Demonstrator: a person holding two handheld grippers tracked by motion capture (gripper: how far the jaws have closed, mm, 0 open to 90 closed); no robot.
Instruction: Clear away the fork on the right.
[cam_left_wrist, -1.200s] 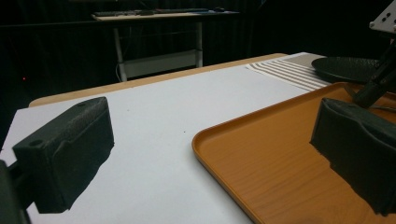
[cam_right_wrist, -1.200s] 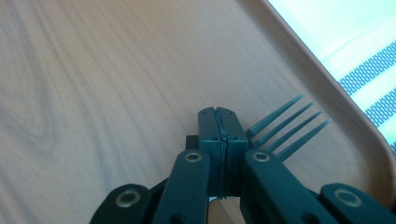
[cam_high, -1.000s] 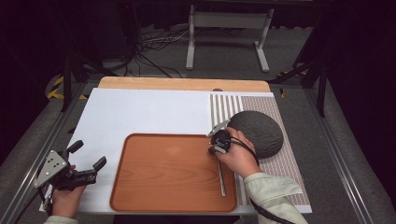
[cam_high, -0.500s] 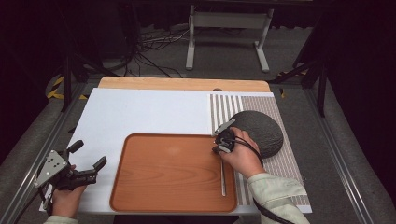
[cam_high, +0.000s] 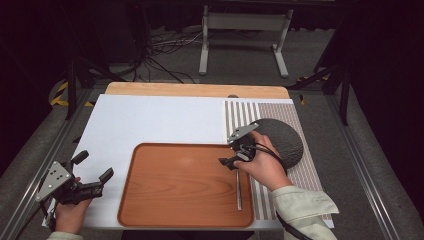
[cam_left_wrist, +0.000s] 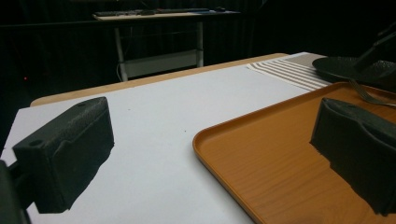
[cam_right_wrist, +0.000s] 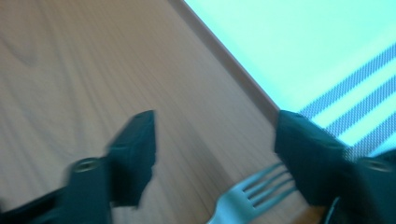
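A silver fork (cam_high: 238, 192) lies flat on the right side of the brown wooden tray (cam_high: 180, 185), tines toward the far end. My right gripper (cam_high: 231, 159) hovers just above the tines, and its jaws have just been opening. In the right gripper view the gripper (cam_right_wrist: 217, 130) is open. The fork tines (cam_right_wrist: 252, 196) lie on the tray below the gap, untouched by either pad. My left gripper (cam_high: 95, 165) rests open at the tray's near left with nothing between its fingers. In the left gripper view the gripper (cam_left_wrist: 210, 126) looks across the tray (cam_left_wrist: 280, 168).
A dark round plate (cam_high: 285, 142) sits on a striped placemat (cam_high: 310, 175) just right of the tray, behind my right hand. A white sheet (cam_high: 150, 120) covers the table beyond and left of the tray. The plate (cam_left_wrist: 355, 67) is seen at the far right.
My right gripper has lifted slightly off the tray and its jaws have opened. The fork stays lying on the tray. My left gripper has not moved.
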